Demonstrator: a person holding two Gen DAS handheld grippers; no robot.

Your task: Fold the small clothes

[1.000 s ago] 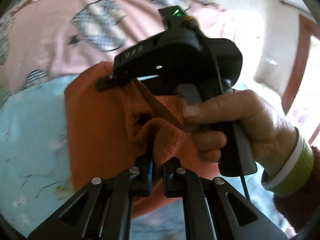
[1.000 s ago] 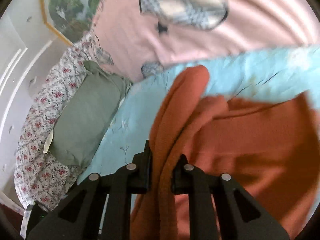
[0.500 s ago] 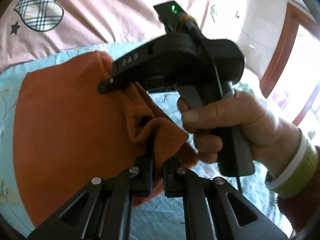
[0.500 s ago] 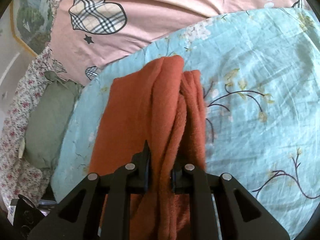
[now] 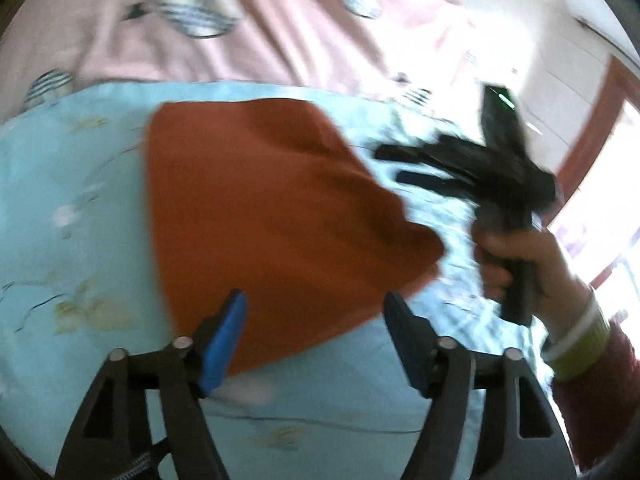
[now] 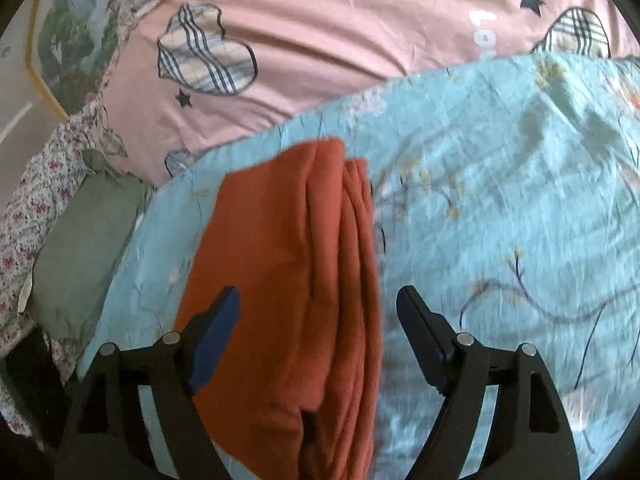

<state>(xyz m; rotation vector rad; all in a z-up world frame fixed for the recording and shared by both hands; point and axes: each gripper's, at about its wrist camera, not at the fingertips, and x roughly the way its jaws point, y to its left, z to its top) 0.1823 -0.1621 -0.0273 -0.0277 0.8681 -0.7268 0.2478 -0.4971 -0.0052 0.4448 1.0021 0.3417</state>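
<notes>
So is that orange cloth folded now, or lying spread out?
Folded: the orange cloth lies on the blue sheet with several stacked layers showing along its right edge.

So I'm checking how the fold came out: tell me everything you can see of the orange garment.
The orange garment is a rust-coloured, soft knit-looking cloth, folded and lying flat on the light blue floral sheet. One long side shows several stacked fold edges; the top face is smooth with slight ripples. From the left wrist view it narrows toward a rounded corner on the side nearer the right claw. Both claws are opening; the left claw and the right claw straddle it with their pads clear of the cloth.
</notes>
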